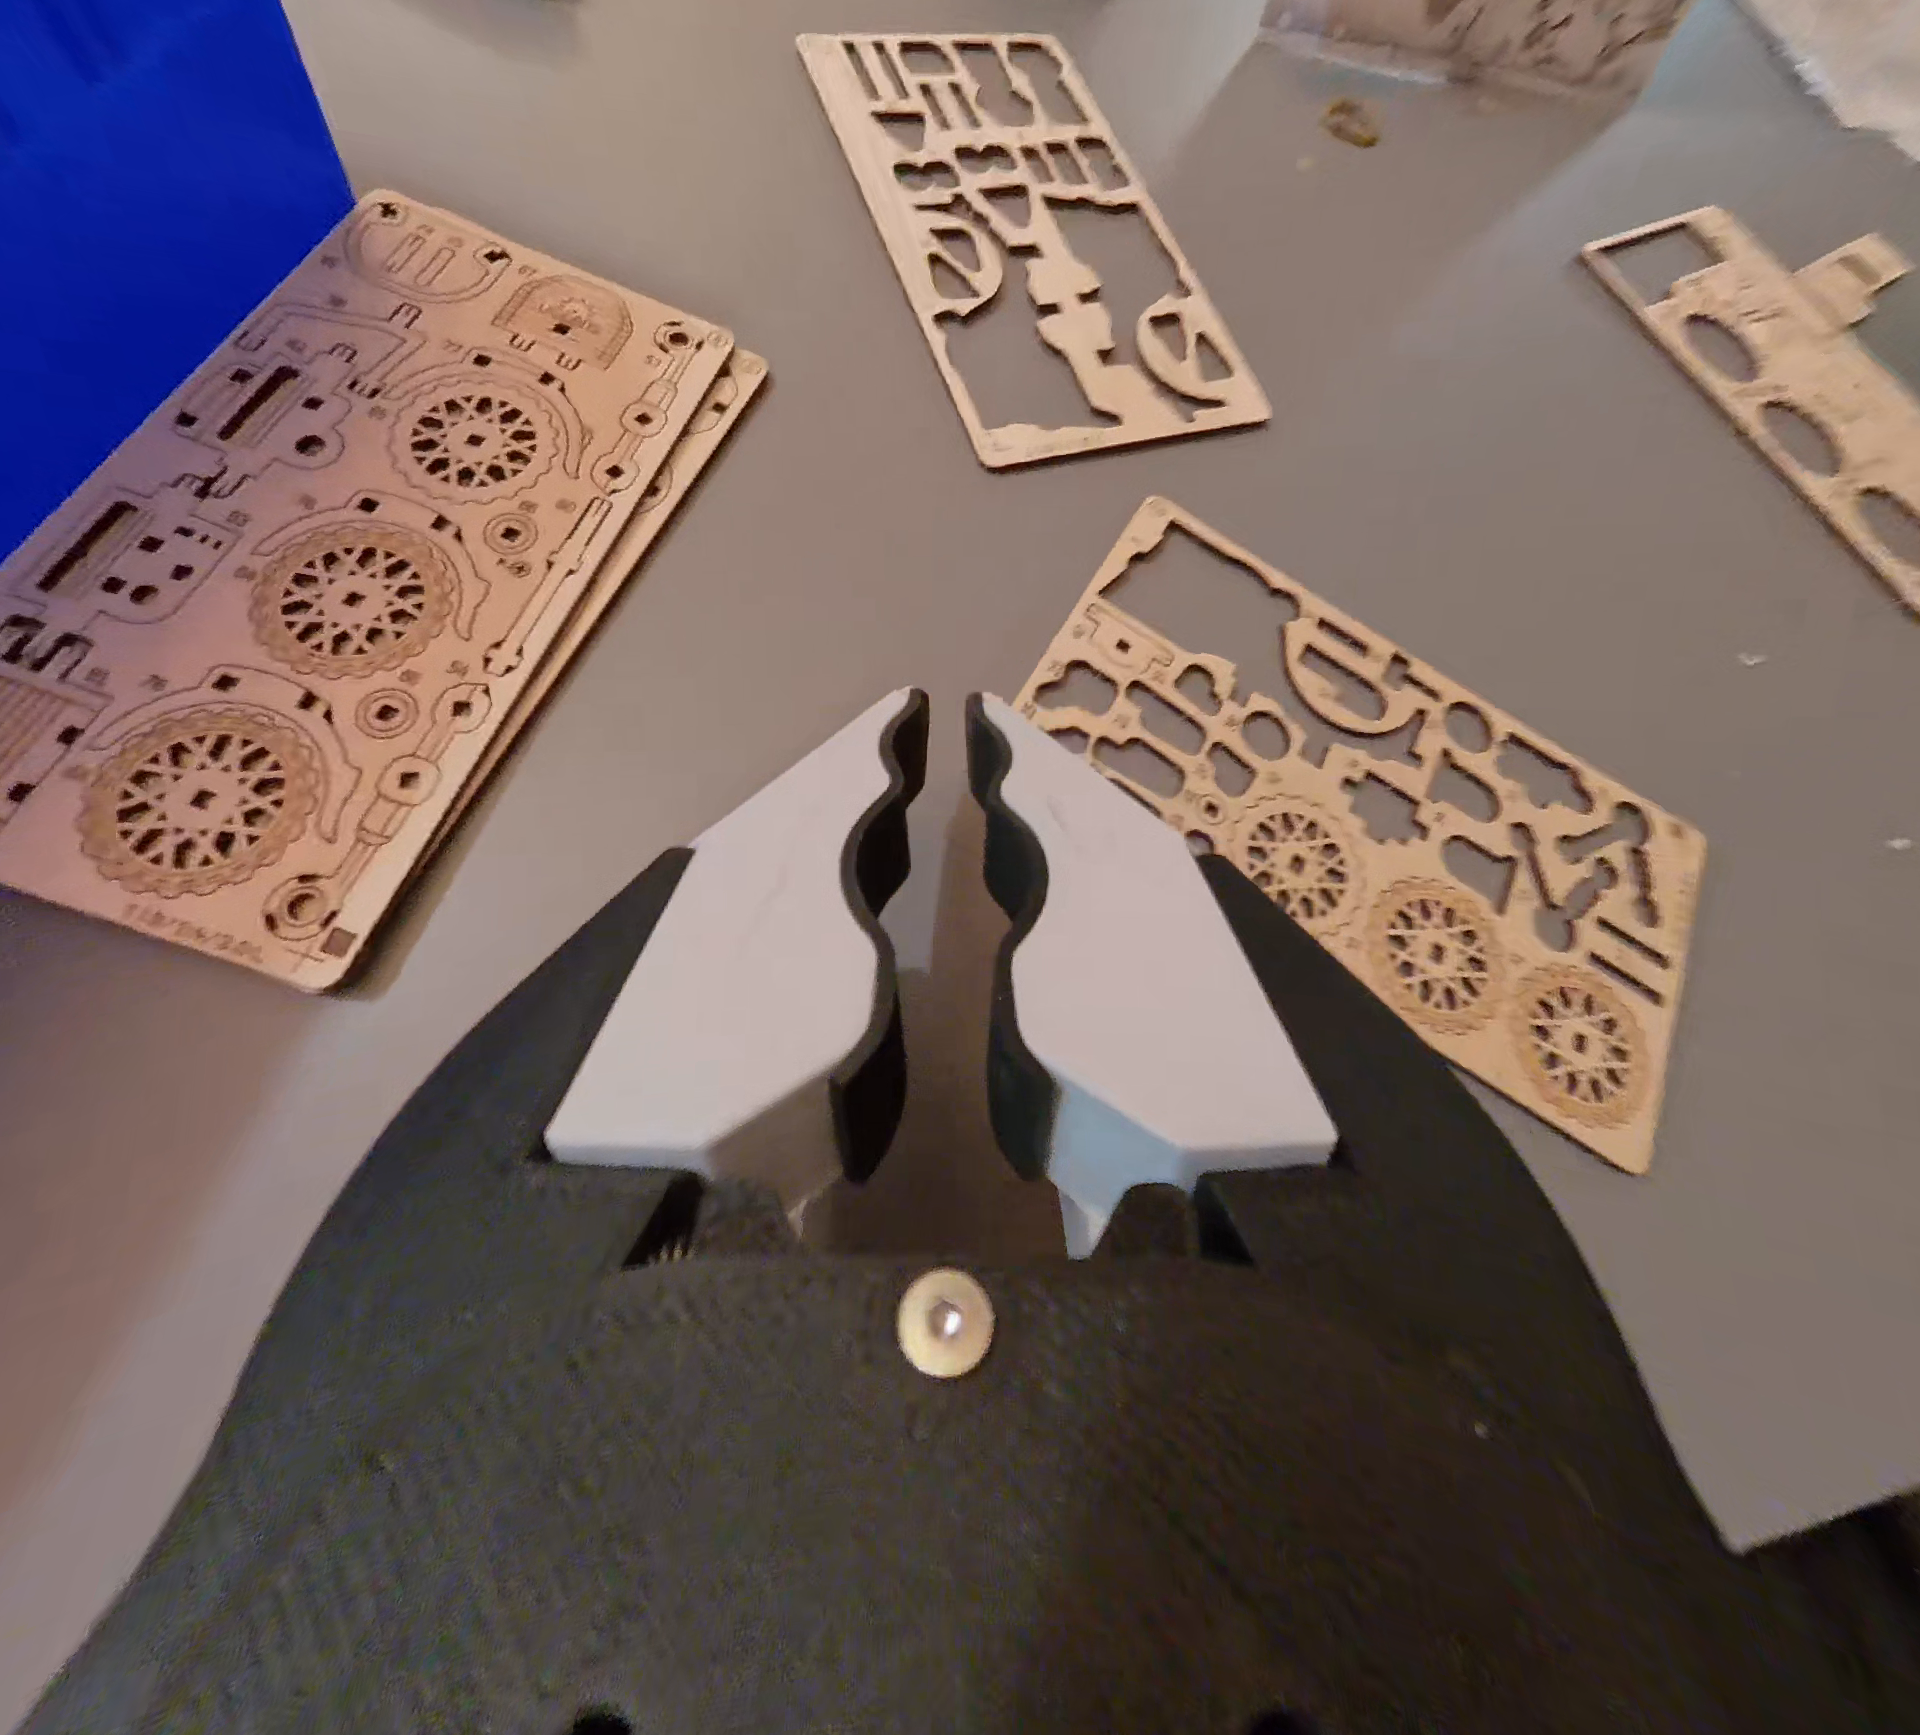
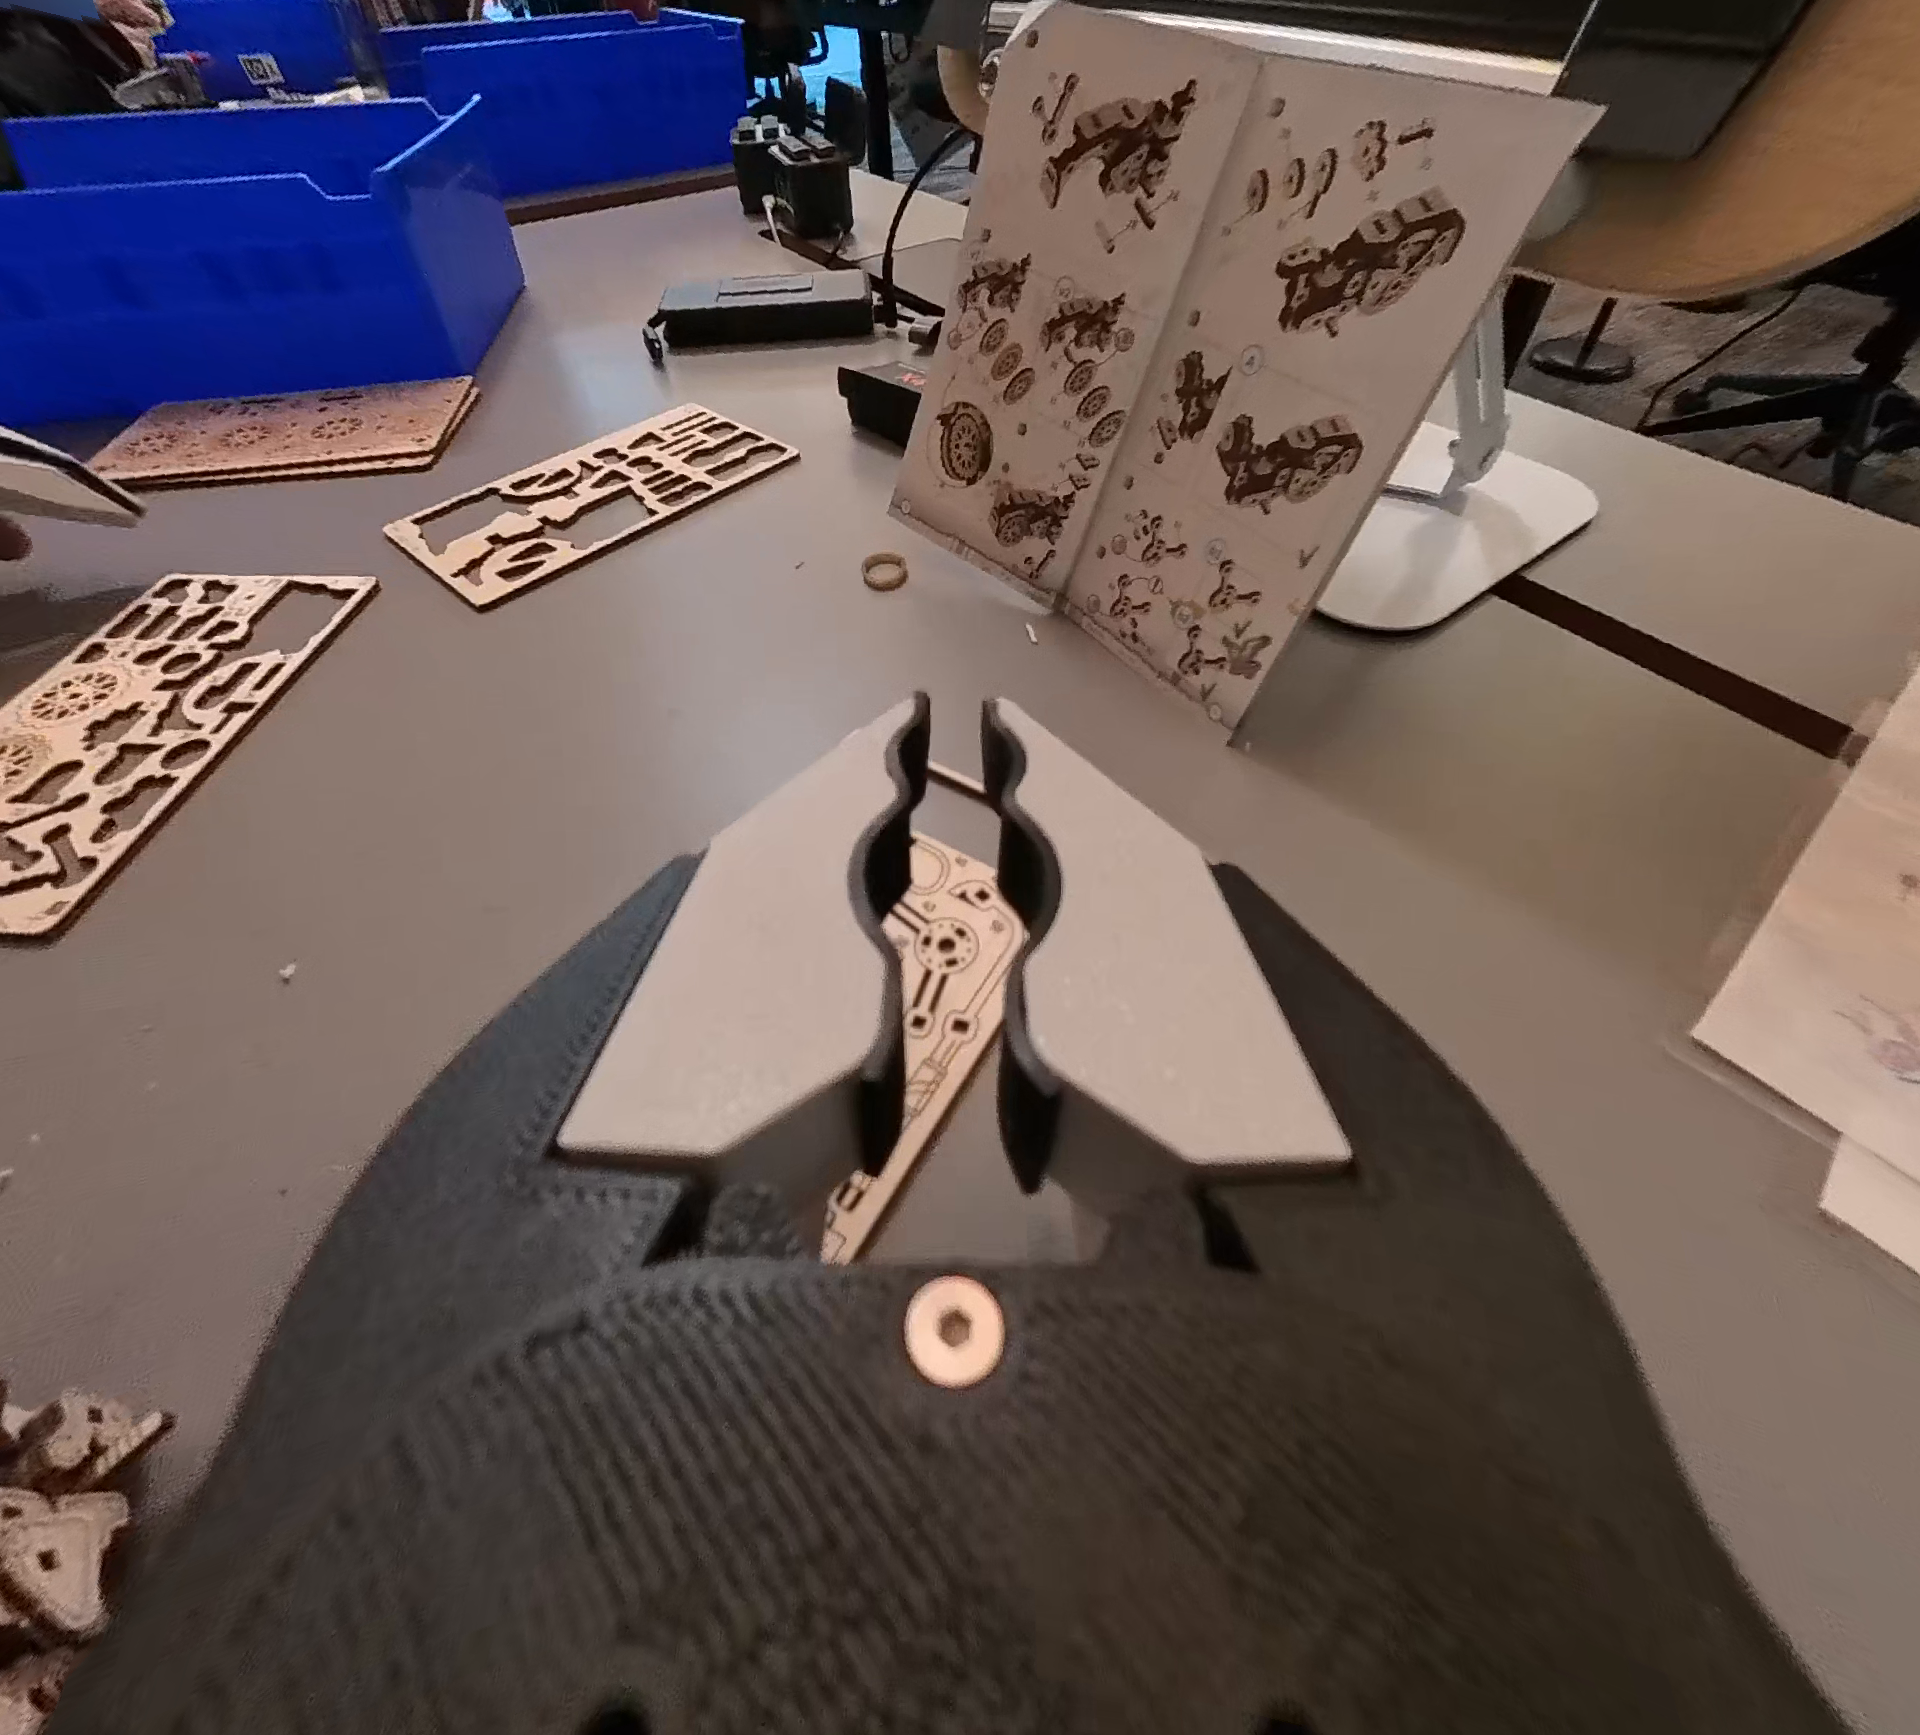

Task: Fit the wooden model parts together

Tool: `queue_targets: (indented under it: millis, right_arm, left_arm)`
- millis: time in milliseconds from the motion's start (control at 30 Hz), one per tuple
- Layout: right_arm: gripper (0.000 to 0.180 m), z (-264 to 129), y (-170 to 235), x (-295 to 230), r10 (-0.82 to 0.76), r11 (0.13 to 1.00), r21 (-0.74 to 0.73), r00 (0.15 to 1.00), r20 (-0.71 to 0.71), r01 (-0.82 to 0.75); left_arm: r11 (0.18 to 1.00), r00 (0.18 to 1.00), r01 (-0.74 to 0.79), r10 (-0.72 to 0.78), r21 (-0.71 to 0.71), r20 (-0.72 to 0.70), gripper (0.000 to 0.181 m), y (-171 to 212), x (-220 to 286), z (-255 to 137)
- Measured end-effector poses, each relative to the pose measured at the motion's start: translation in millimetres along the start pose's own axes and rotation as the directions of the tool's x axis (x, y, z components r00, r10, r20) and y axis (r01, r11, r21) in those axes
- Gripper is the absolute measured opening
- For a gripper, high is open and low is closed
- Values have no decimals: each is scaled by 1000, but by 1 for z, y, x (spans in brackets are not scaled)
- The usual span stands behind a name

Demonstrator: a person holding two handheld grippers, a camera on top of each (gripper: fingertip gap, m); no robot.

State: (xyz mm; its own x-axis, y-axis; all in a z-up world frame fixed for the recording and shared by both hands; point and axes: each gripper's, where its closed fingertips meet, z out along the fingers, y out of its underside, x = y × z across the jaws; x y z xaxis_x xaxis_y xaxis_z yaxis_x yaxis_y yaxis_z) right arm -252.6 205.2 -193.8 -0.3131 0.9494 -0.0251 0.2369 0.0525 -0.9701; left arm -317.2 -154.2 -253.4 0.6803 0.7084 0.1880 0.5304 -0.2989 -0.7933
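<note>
A: Which step is going on here?

B: Judging by the layout, an early one: parts are being gathered, not yet joined. The right gripper (image 2: 951,729) is hovering over the bench (image 2: 520,854) with a flat wooden piece (image 2: 951,968) showing between its fingers; whether it is gripping that piece or only hanging above it, I cannot tell.

A: And its jaws?

B: They are standing narrowly apart, a slim gap at the tips.

A: The left one?

B: The left gripper (image 1: 945,719) is holding nothing, its jaws almost closed (just a sliver between them), hovering above bare bench between the stack of uncut sheets (image 1: 343,584) toward the left edge and a half-emptied sheet (image 1: 1382,812) just to its right.

A: Where are the loose parts?

B: A small pile of popped-out pieces (image 2: 52,1519) is lying at the near left edge in the right view. The instruction sheet (image 2: 1195,355) is leaning on a stand toward the far side.

A: Next move?

B: Probably opening the left jaws wider and picking a mating part to bring toward the right one.
</note>
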Motion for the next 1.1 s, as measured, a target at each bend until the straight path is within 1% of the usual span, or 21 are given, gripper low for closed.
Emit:
queue_targets:
  millis: [33,233,333,467,667,867,1100]
  right_arm:
    - [7,0,1,-1,4,1000,-3,1000,6,-4]
    - [10,2,5,-12,18,1000,-16,998,54,-17]
    - [13,-1,2,-24,1,1000,8,994,109,-2]
    - [13,-5,-5,-31,-24,999,43,993,117,19]
    - [16,1,-4,-43,17,999,41,985,172,-24]
    - [15,5,4,-49,-43,999,2,986,164,44]
    - [15,8,7,-52,-57,998,-15,985,163,61]
  left_arm:
    - [1000,1000,-17,17,-7,15,5,1,-2,1]
    - [1000,1000,-17,17,13,25,4,-5,-3,4]
    - [999,999,-3,2,34,33,4,-9,-7,4]
    - [999,999,15,-16,49,32,4,-12,-8,4]
    - [998,1000,16,-16,55,14,6,-13,-2,7]
    - [998,1000,17,-18,55,19,6,-12,-3,7]
    - [998,1000,23,-23,52,11,8,-12,-2,7]
